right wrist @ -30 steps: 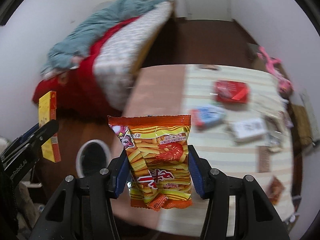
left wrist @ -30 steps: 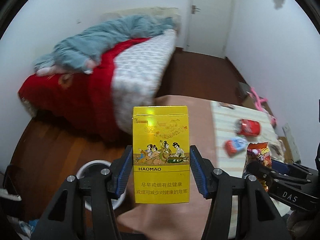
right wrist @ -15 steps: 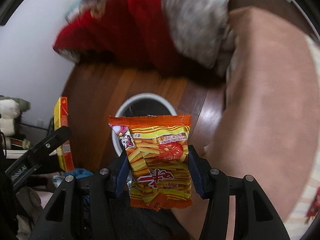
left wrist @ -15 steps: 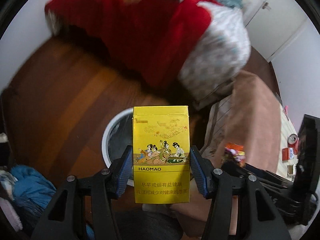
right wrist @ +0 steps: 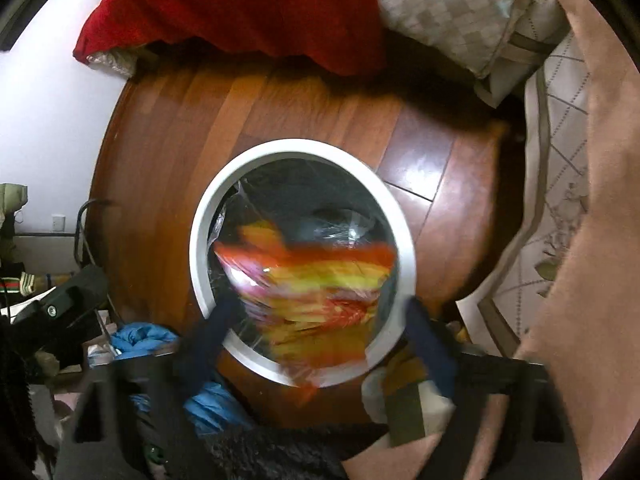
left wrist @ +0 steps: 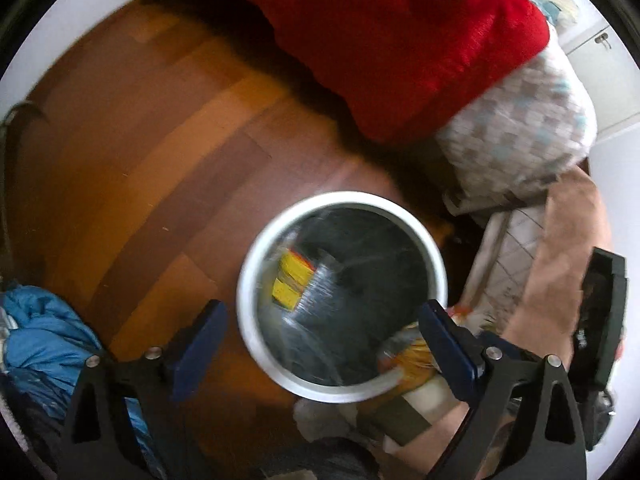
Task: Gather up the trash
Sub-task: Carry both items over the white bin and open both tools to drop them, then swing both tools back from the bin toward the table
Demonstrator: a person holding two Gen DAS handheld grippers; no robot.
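Note:
A round white-rimmed trash bin (left wrist: 256, 264) with a dark liner stands on the wooden floor, right below both grippers; it also shows in the right wrist view (right wrist: 200, 236). The yellow cigarette box (left wrist: 291, 280) lies inside it. My left gripper (left wrist: 320, 340) is open and empty above the bin. My right gripper (right wrist: 320, 340) is open; the orange snack bag (right wrist: 316, 280) is a blur between its fingers, dropping over the bin mouth. The snack bag (left wrist: 408, 354) and the right gripper (left wrist: 604, 320) show at the bin's near right edge in the left wrist view.
A bed with a red blanket (left wrist: 400, 40) and a checked cover (left wrist: 520, 132) lies beyond the bin. A table with a pink cloth (right wrist: 600, 200) is on the right. Blue clothing (left wrist: 36, 336) lies on the floor at the left.
Both grippers swung down over the bin and opened. The cigarette box left my left gripper and now lies in the bin. The snack bag has left my right gripper and is falling.

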